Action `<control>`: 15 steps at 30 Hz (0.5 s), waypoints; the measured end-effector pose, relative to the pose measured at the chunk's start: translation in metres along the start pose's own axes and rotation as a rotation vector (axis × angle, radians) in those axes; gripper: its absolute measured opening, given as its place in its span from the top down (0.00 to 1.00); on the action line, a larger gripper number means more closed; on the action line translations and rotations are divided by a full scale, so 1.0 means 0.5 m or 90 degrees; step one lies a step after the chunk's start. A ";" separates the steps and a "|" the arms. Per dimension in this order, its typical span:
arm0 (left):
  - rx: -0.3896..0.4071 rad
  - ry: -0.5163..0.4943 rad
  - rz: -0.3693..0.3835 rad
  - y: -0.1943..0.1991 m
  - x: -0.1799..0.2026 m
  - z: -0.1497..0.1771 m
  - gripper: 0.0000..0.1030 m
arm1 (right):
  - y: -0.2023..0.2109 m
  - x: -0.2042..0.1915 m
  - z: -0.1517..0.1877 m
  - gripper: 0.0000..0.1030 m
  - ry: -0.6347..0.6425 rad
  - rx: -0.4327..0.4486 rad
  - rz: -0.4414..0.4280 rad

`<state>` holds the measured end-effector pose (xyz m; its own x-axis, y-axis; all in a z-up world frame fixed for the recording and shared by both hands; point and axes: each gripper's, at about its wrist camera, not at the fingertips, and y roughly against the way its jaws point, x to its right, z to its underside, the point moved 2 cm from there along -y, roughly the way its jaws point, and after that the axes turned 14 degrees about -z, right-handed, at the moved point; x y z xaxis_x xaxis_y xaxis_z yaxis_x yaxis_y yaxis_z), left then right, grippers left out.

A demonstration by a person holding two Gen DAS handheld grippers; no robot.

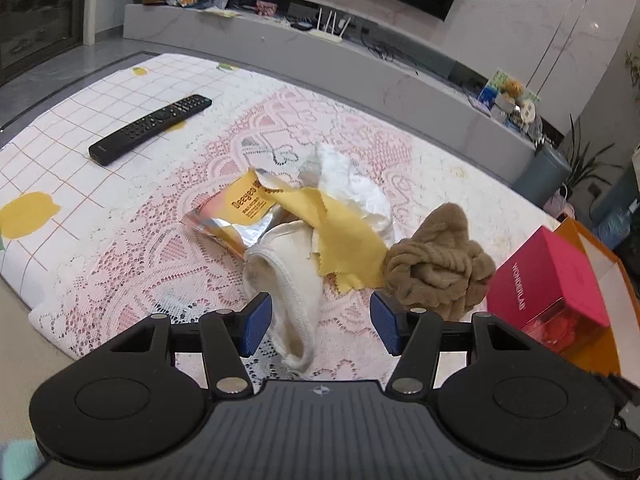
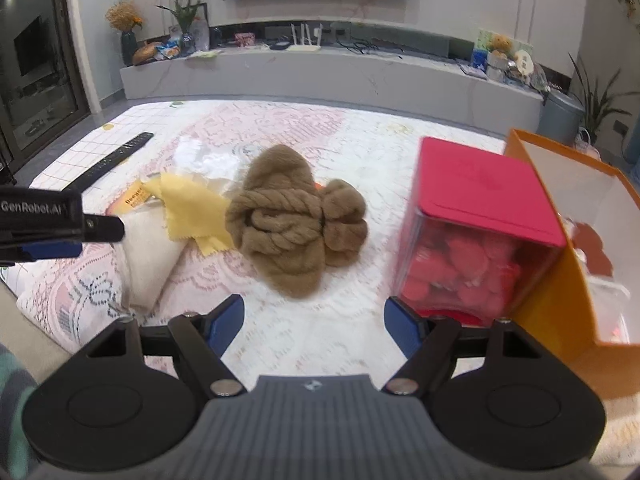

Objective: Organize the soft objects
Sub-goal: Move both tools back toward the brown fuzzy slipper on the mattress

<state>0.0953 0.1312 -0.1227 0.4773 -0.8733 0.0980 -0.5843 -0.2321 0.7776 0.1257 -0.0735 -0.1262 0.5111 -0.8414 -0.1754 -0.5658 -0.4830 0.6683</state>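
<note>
Both tools stand wide with nothing between their blue pads: the left tool (image 1: 320,326) hangs over the lower end of a cream sock (image 1: 286,280), and the right tool (image 2: 314,330) hangs above bare lace cloth (image 2: 320,320) in front of a brown knitted bundle (image 2: 296,220). On the worktop, a yellow cloth (image 1: 340,236) lies across the sock and a crumpled white piece (image 1: 352,188), touching the bundle's left side, with a snack packet (image 1: 236,216) partly under the pile. A pink box (image 2: 480,216) stands right of the bundle, against an orange box (image 2: 556,280), and a remote control (image 1: 150,128) lies well apart to the left.
</note>
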 end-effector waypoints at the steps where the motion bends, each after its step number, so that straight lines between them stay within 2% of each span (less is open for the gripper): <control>1: -0.008 0.002 0.004 -0.007 -0.004 -0.002 0.35 | -0.007 -0.005 -0.002 0.26 0.008 0.001 -0.002; 8: -0.003 -0.025 -0.003 -0.040 -0.010 -0.008 0.33 | -0.059 -0.021 -0.014 0.27 0.026 -0.012 -0.013; 12: -0.021 0.010 0.008 -0.068 -0.017 -0.003 0.33 | -0.086 -0.022 -0.011 0.27 0.037 -0.031 -0.017; 15: 0.002 0.023 -0.013 -0.077 -0.014 -0.009 0.27 | -0.104 -0.023 -0.015 0.26 0.054 -0.040 -0.019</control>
<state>0.1174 0.1480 -0.1508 0.5124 -0.8523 0.1048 -0.5766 -0.2511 0.7775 0.1543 -0.0370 -0.1537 0.5815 -0.8020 -0.1369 -0.5087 -0.4897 0.7081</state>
